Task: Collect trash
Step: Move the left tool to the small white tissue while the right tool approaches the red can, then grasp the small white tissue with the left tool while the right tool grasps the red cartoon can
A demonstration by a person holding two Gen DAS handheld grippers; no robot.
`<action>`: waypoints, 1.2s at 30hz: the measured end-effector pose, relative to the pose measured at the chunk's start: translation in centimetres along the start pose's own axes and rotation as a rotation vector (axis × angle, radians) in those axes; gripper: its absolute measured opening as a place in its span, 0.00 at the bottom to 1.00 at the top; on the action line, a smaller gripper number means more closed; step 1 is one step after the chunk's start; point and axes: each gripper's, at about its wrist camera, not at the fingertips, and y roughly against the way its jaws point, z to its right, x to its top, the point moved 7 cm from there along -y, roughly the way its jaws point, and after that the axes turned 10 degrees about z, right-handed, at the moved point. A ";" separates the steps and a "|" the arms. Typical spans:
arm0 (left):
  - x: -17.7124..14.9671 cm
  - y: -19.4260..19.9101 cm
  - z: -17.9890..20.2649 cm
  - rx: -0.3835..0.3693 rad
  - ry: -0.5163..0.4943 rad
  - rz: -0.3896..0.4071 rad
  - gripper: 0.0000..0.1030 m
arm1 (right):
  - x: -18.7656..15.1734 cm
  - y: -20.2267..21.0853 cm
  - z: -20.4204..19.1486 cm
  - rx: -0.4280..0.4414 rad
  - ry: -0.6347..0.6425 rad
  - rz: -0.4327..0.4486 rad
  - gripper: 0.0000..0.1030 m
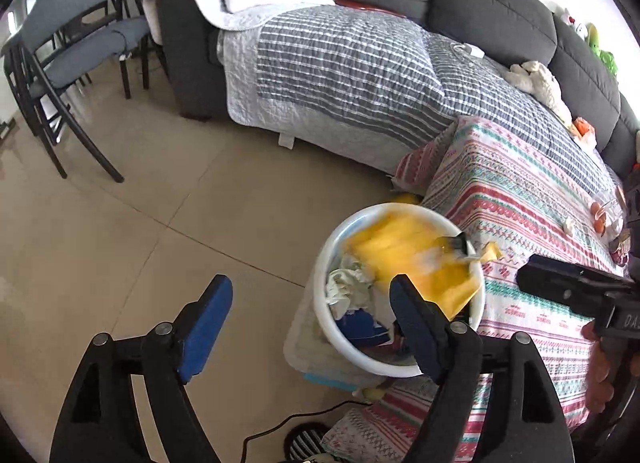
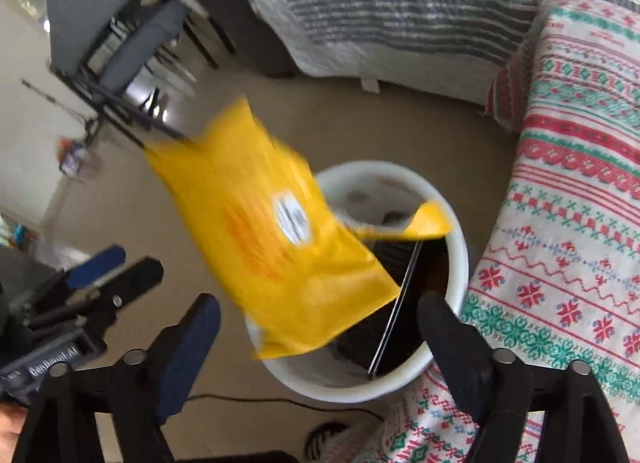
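A yellow snack bag (image 2: pixel 272 231) hangs blurred in the air over a white round bin (image 2: pixel 456 263), free of my right gripper (image 2: pixel 320 327), whose fingers stand wide open below it. In the left wrist view the same bag (image 1: pixel 404 259) lies across the bin's mouth (image 1: pixel 320 303), above crumpled paper (image 1: pixel 348 287) and a blue wrapper. My left gripper (image 1: pixel 312 307) is open and empty, to the left of the bin and above the floor. The right gripper's body shows at the right edge (image 1: pixel 576 287).
A grey sofa (image 1: pixel 480 3) with a striped quilt (image 1: pixel 340 67) runs along the back. A patterned red-green blanket (image 1: pixel 520 223) covers the seat beside the bin. Grey chairs (image 1: pixel 80 35) stand at far left. A black cable (image 1: pixel 288 423) lies on the tiled floor.
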 end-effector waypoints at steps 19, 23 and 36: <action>0.9 -3.8 33.2 -0.315 -0.302 -0.038 0.81 | -1.2 27.5 38.2 -0.801 -0.344 0.266 0.83; -0.1 -5.6 39.9 -0.359 -0.353 -0.041 0.81 | -3.1 33.0 45.0 -0.880 -0.427 0.317 0.85; -1.6 -13.0 48.0 -0.378 -0.355 -0.026 0.43 | -2.9 34.9 55.0 -0.934 -0.409 0.397 0.98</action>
